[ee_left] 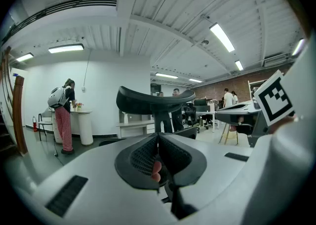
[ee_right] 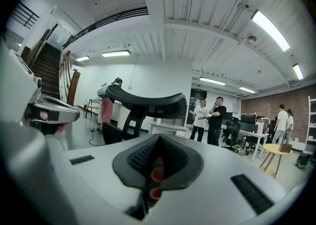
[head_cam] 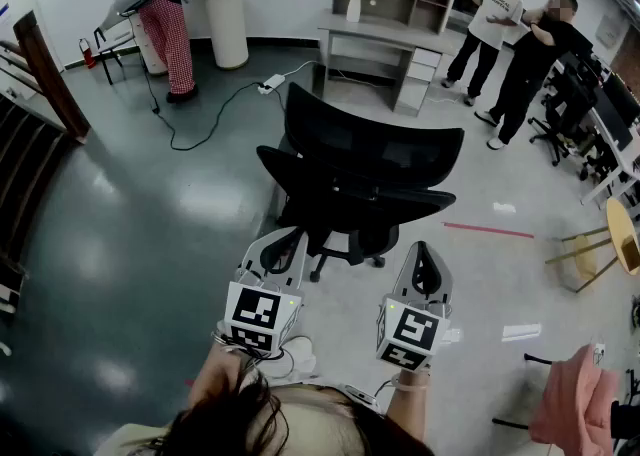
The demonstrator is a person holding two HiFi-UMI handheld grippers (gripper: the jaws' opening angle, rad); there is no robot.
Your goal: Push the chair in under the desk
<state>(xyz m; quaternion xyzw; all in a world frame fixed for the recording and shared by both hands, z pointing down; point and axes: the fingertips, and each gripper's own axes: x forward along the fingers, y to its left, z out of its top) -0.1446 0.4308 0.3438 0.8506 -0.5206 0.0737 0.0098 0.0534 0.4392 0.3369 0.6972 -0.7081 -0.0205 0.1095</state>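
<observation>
Where the head view looks down: both forearms reach forward side by side from the near edge, each hand closed round its handle beneath a marker cube.
Left tongs [head_cam: 286,244]: held almost level, tipped slightly down, pointing away toward the chair.
Right tongs [head_cam: 427,262]: in the same pose, parallel to the left pair, a little further right of the chair's base.
Chair [head_cam: 360,179]: black and mesh-backed, on castors on the grey floor, its back toward the person. It is near both tips and no contact shows.
Grey tabletop [head_cam: 385,39]: against the far wall, carrying a shelf unit and a white vase, well apart from the chair with bare floor between.
Markings: the left cube [head_cam: 262,314] and right cube [head_cam: 410,332] bear black-and-white square patterns.
Left gripper view, tongs: the ribbed black pads [ee_left: 143,155] are pressed together with nothing between them.
Left gripper view, chair: its curved headrest [ee_left: 158,101] stands on its stem straight ahead, above the closed tips.
Right gripper view, tongs: the pads [ee_right: 143,157] are likewise closed and empty.
Right gripper view, chair: the headrest sits ahead, slightly left of centre.
Bystanders: one person in checked trousers [head_cam: 165,14] stands far left, and two people [head_cam: 520,34] stand far right.
</observation>
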